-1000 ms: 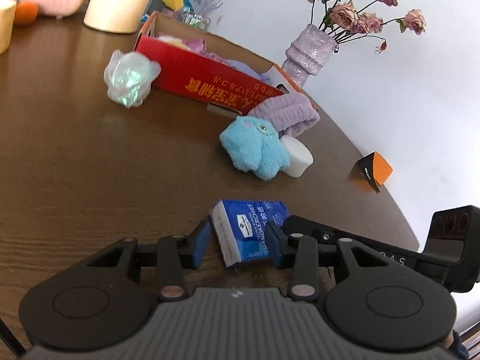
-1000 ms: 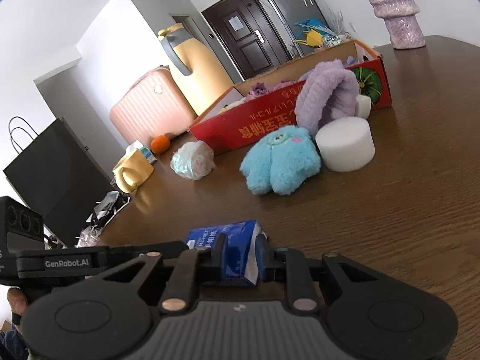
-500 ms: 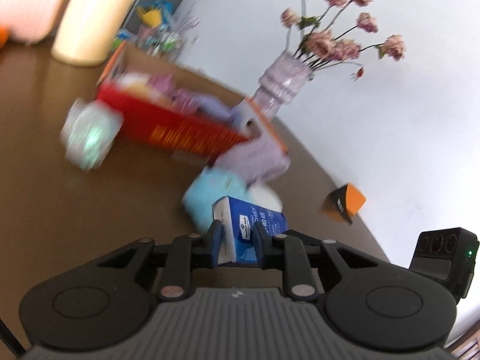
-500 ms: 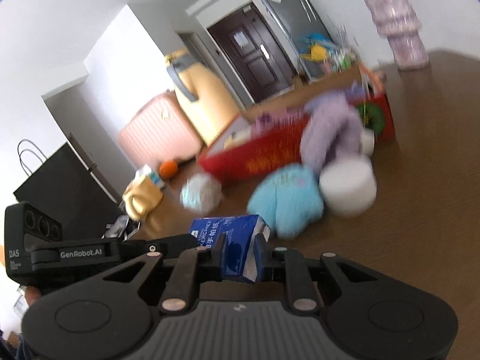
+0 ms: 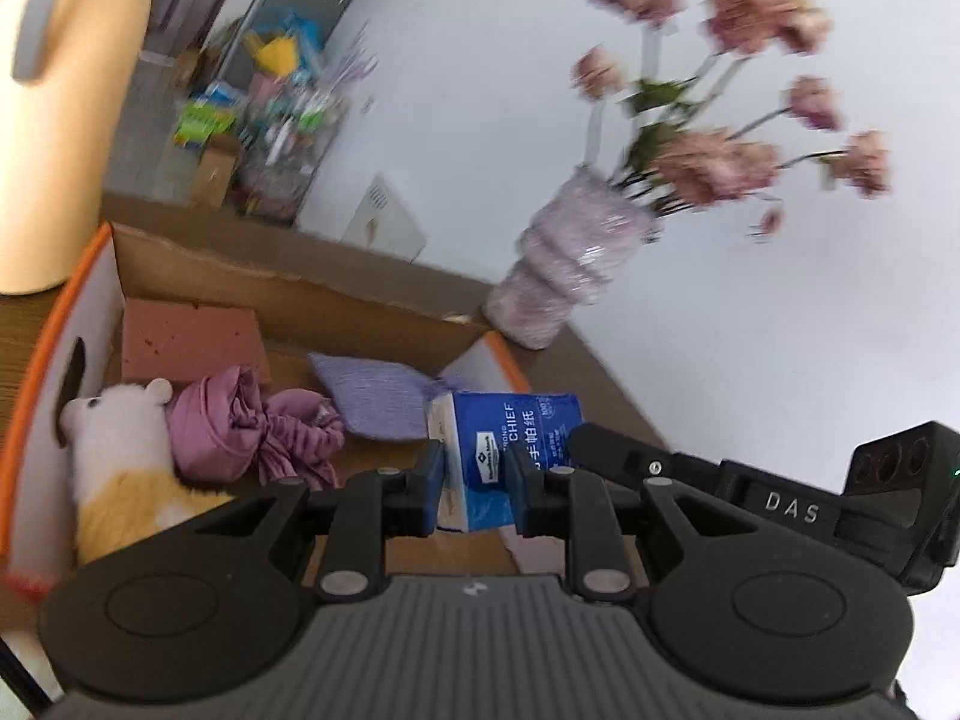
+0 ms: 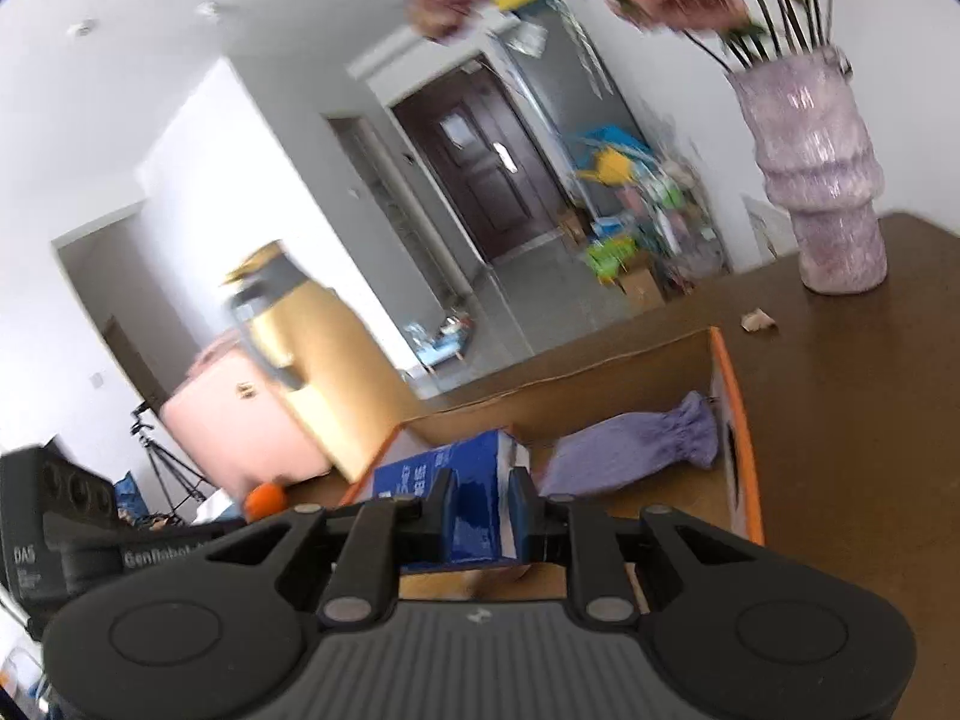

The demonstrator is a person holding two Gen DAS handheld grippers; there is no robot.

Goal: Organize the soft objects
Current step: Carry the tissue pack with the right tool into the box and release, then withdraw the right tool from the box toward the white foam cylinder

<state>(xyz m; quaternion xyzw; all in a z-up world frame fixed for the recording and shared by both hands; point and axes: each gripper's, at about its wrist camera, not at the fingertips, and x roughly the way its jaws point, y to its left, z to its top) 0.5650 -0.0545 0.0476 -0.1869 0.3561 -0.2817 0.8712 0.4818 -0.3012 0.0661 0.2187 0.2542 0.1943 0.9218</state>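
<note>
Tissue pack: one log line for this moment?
phase: carry | tissue pack: held over cardboard box | left gripper: shut on pack | right gripper: shut on pack | release: not yet

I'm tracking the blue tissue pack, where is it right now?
Both wrist views show the blue tissue pack clamped between both grippers, the left gripper and right gripper, above the open cardboard box, just beside the lavender pouch.
</note>
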